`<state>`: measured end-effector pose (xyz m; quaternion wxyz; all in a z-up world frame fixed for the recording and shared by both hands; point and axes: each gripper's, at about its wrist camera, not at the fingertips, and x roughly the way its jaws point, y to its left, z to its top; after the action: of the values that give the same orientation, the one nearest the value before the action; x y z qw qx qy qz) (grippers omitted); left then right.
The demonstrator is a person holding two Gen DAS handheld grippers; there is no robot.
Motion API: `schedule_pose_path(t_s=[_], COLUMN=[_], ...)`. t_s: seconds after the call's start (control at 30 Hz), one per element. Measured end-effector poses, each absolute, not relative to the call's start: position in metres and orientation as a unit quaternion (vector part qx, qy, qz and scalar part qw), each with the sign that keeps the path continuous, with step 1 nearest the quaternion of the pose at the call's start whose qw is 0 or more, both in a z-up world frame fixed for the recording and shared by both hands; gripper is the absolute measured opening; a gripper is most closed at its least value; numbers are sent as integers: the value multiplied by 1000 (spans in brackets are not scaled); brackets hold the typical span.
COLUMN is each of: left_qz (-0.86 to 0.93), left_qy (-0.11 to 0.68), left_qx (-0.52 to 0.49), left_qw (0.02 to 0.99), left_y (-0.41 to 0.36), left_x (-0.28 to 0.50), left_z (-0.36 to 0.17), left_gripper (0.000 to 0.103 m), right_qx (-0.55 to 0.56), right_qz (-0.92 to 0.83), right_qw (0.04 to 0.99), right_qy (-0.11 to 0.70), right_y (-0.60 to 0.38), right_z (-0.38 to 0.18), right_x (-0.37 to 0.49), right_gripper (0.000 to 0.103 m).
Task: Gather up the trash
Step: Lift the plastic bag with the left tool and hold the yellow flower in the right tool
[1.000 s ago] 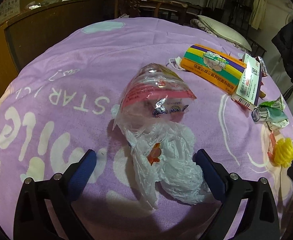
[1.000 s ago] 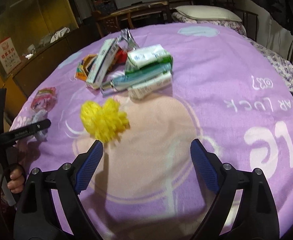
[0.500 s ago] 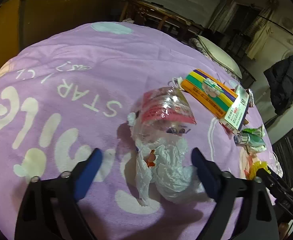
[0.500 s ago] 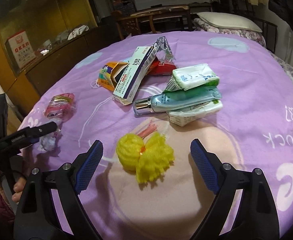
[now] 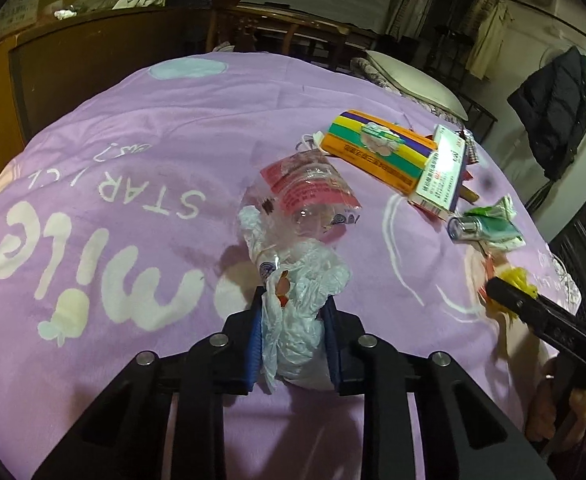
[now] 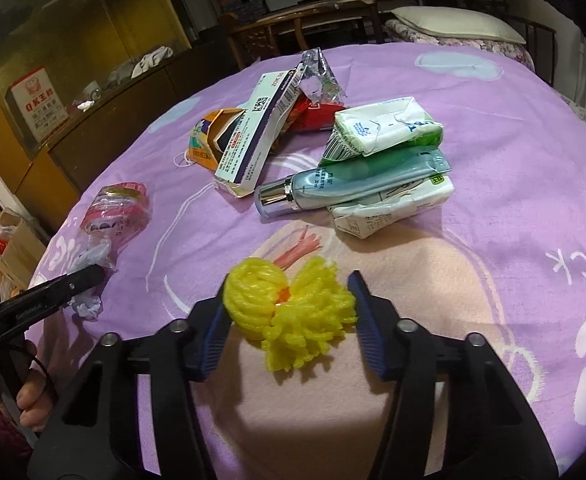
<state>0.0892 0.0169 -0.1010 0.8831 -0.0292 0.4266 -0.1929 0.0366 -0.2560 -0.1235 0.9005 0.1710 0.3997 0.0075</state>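
Two grasps underway: my left gripper [image 5: 293, 334] fingers closing, pinching plastic wrapper [image 5: 299, 312]; right gripper [image 6: 289, 316] closing round yellow pompom [image 6: 289, 314]. Next: lift both, carton [image 5: 377, 152] at one o'clock.

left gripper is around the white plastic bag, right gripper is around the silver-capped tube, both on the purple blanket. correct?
Not quite. The right gripper is around the yellow yarn pompom, jaws closing on it, as the right wrist view shows. The silver-capped tube lies farther off among the packets. The rest stands: the left gripper is around the white plastic bag, on the purple blanket.
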Motion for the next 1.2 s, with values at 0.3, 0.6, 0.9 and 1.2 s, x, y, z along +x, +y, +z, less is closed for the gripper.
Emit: schedule_pose_path(t_s=[0.3,0.6,0.9,1.2], left_qz=[-207,-200,-220,-228], left_qy=[409,434,493,451], left_qx=[-15,5,-6,-24], left_qw=[889,878,842,862], left_y=[19,25,44,43], left_x=[65,51,43,42], left_z=[-75,-80,-101,-74], left_gripper=[28,44,42,18], right_qx=[156,166,181,186], right_qz=[2,-2,4,6], right_qw=[910,907,903,905], right_qy=[383,387,388,383], right_y=[-252,-260,-266,-267], right_z=[-113,-114,-120,-120], right_x=[17,-3,-6,-10], right_gripper=[51,53,53,51])
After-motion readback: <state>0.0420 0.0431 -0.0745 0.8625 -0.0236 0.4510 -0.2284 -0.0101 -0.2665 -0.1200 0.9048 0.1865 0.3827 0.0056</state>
